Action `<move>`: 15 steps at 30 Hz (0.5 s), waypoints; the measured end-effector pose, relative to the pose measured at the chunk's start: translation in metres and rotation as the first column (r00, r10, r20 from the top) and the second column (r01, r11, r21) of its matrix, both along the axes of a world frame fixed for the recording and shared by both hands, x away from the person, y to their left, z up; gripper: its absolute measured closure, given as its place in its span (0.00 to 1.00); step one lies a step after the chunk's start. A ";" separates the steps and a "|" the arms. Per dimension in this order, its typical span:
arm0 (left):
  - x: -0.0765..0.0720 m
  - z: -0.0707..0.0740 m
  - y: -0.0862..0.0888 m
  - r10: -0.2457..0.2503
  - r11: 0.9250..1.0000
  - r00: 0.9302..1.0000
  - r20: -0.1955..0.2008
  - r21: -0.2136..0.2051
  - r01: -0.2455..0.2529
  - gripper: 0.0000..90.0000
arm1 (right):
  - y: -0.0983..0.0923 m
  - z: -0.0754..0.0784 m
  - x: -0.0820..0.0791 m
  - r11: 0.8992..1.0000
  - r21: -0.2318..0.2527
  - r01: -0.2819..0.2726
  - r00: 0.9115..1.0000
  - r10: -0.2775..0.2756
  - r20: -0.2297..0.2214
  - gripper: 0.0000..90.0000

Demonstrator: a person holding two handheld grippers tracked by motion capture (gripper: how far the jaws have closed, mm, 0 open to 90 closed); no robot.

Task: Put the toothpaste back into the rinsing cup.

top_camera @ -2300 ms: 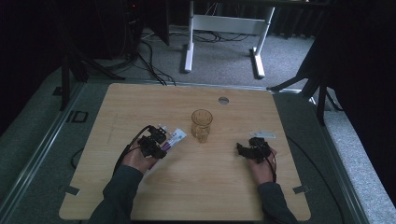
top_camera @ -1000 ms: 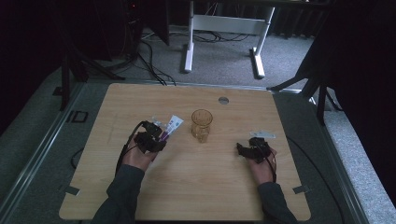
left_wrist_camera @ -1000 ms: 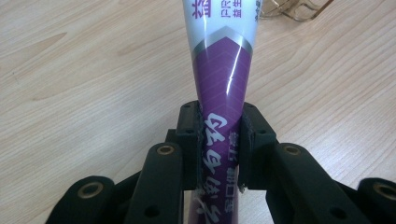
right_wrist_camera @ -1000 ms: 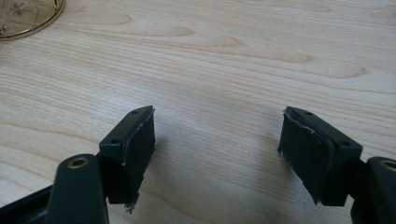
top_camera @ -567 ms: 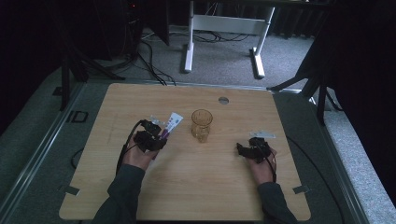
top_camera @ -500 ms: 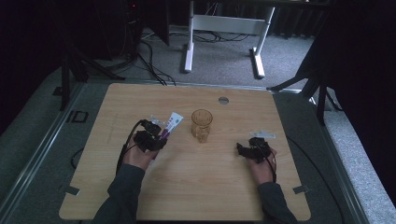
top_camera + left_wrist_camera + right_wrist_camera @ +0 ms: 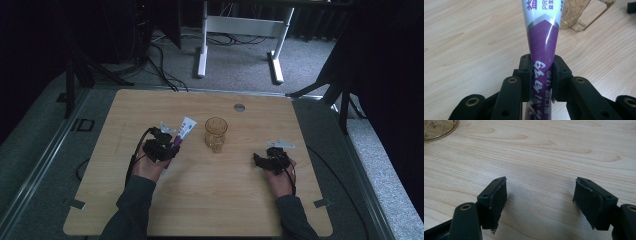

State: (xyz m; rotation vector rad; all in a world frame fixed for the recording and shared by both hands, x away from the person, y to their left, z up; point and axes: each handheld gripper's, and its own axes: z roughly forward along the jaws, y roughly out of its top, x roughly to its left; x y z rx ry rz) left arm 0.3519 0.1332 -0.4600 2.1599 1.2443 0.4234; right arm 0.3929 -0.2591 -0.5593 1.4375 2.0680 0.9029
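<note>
A purple and white toothpaste tube (image 7: 543, 42) is clamped between the black jaws of my left gripper (image 7: 541, 75), its white end pointing toward an amber glass (image 7: 576, 13). From above, the left gripper (image 7: 167, 142) sits left of the glass (image 7: 216, 134), and the tube (image 7: 184, 131) slants up toward its rim without touching it. My right gripper (image 7: 265, 159) rests low over the table to the right of the glass. Its jaws (image 7: 540, 197) stand wide apart with bare wood between them.
The wooden table (image 7: 200, 210) has a small round grommet (image 7: 239, 107) near its far edge. A small pale object (image 7: 282, 144) lies just beyond the right gripper. Dark floor, cables and a white desk frame (image 7: 240, 30) lie past the table.
The left gripper has lifted and swung the tube's white end up and toward the glass since the earliest frame; over the last second it holds still. The right gripper has not moved.
</note>
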 end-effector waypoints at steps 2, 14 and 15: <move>0.000 0.000 0.000 -0.003 1.000 1.000 0.011 -0.002 0.003 0.81 | 0.000 0.000 0.000 1.000 0.000 0.000 1.000 0.000 0.000 0.30; 0.002 -0.001 0.000 0.000 1.000 1.000 0.024 -0.027 0.001 0.81 | 0.000 0.000 0.000 1.000 0.000 0.000 1.000 0.000 0.000 0.30; 0.002 -0.001 0.000 0.000 1.000 1.000 0.024 -0.027 0.000 0.81 | 0.000 0.000 0.000 1.000 0.000 0.000 1.000 0.000 0.000 0.30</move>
